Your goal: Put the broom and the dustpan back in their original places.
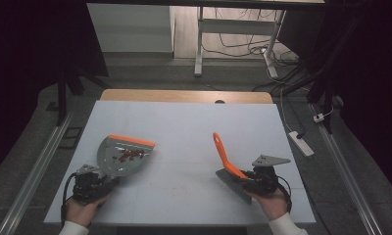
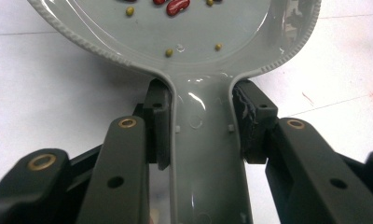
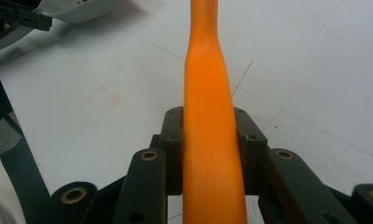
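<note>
White sheeting covers the bench (image 1: 184, 127), with a desk frame and loose cables on the floor beyond. From above, the left gripper (image 1: 93, 182) holds a grey dustpan (image 1: 120, 154) with an orange lip, red beans (image 1: 130, 155) scattered in its tray. The right gripper (image 1: 255, 178) grips an orange-handled brush (image 1: 226, 156), handle tilted up and away.

Along the left gripper (image 2: 201, 135), both jaws are clamped on the dustpan (image 2: 198, 46) handle; red and small yellow-green beans (image 2: 177, 6) lie in the tray.

Along the right gripper (image 3: 208, 140), the jaws are closed against the orange brush handle (image 3: 208, 93), over bare white bench (image 3: 315, 70).
</note>
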Demonstrator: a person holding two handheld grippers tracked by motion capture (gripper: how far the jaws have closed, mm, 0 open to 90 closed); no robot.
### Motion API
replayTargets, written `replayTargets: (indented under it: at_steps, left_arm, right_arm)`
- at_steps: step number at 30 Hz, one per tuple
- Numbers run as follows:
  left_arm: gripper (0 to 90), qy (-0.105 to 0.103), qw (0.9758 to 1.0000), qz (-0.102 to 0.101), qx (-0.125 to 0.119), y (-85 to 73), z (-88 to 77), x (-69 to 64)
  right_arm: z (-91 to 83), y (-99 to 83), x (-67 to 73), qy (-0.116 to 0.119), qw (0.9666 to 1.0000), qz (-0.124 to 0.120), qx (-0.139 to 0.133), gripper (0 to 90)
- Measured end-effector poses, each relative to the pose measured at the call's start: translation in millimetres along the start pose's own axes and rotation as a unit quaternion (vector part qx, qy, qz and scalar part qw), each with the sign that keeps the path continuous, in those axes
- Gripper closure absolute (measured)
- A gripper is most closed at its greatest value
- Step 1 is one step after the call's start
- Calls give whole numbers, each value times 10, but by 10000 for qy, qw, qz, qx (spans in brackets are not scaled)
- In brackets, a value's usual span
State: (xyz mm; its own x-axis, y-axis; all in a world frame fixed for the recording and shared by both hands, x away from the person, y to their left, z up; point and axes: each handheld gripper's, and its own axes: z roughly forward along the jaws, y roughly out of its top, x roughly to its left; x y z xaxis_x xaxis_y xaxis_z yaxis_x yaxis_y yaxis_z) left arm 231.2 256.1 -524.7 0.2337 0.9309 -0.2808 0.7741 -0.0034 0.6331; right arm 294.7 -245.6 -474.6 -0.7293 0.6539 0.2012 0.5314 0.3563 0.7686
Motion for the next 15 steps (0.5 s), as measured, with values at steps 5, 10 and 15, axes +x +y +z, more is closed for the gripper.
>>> replayTargets:
  at_steps: [5,10,15]
  left_arm:
    - [619,55,9999,-118,15,19,51,-22]
    - [619,130,9998,-164,16,31,81,-23]
    - [619,177,9997,-149,80,47,123,-17]
  right_arm:
    - [-9,-24,-2,-70,9999,94,83,693]
    - [1,-48,-19,-45,9998,127,172,693]
    - [58,-86,-106,-93,9988,310,368,693]
